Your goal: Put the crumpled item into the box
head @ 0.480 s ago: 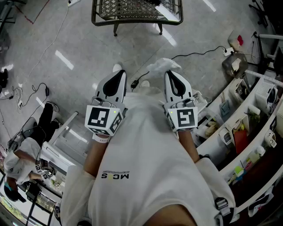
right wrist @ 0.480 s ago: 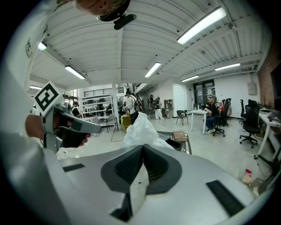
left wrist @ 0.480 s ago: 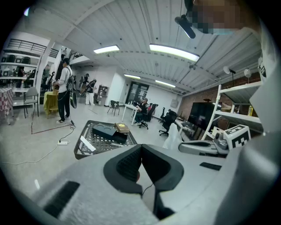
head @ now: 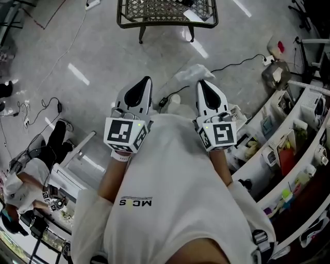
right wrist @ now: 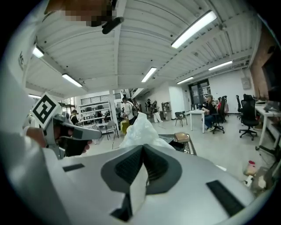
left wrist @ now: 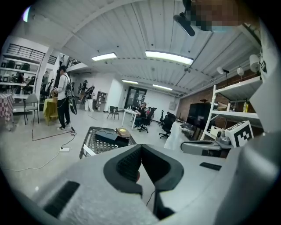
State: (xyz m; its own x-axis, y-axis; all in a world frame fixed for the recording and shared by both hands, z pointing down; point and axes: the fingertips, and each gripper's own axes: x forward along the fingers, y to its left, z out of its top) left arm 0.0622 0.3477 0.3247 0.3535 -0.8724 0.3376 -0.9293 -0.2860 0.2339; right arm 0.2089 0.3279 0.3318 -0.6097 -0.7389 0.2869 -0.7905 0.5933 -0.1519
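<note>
Jaws together on nothing at left gripper (head: pixel 146 82); right gripper (head: pixel 202 83) clamped on white crumpled item (head: pixel 193 73), well short of mesh table (head: pixel 149 11). Keep clamp firm, carry level, release only over dark box (left wrist: pixel 106 136) there

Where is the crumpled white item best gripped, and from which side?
Probably at its thin near fold, from the person's side: the right gripper is shut on that fold, while the rest of the crumpled item puffs out loosely beyond the tips, too bulky to pinch whole.
</note>
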